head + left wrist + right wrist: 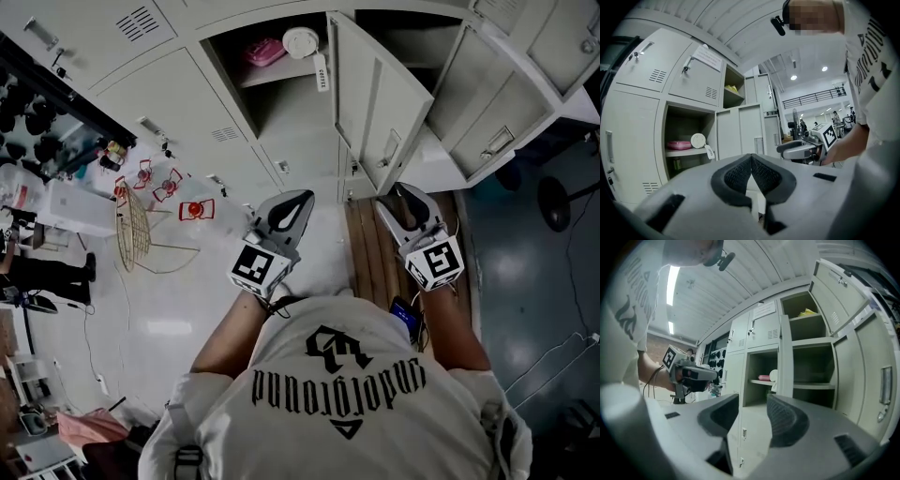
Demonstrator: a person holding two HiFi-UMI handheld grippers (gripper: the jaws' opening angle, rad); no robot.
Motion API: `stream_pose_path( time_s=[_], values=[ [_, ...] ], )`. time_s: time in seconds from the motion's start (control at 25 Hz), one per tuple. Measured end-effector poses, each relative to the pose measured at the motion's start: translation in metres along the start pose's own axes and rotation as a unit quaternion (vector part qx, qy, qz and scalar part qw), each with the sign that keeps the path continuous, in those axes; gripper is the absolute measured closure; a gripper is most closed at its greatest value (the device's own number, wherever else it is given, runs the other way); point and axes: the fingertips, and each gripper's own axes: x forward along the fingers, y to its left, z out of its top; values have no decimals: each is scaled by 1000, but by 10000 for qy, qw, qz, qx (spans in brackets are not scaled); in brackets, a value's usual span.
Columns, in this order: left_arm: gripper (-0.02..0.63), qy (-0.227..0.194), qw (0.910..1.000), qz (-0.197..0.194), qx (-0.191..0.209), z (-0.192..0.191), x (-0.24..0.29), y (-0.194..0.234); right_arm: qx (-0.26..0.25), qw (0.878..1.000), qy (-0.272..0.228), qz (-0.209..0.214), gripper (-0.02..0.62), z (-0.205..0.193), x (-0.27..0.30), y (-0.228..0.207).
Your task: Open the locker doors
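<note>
Pink box (265, 52) and white disc (301, 41) on shelf (281, 74) — locker door (370, 103) ajar beside

Head view steeply down; gripper views level, near the same lockers (159, 94)

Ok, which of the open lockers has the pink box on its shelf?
The middle-row locker: its shelf carries the pink box beside a white disc. The open upper locker to its right holds something yellow instead.
</note>
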Motion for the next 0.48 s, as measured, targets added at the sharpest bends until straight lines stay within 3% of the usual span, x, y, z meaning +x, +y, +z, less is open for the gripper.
stream_pose_path(
  time_s=[0.2, 0.48],
  values=[
    [598, -21, 10000, 52, -77, -1, -37, 4, -65, 9998, 17, 208, 408, 7, 5, 43],
    [598, 21, 9995, 136, -274, 4, -114, 12, -144, 9988, 114, 460, 513, 16, 20, 122]
  ],
)
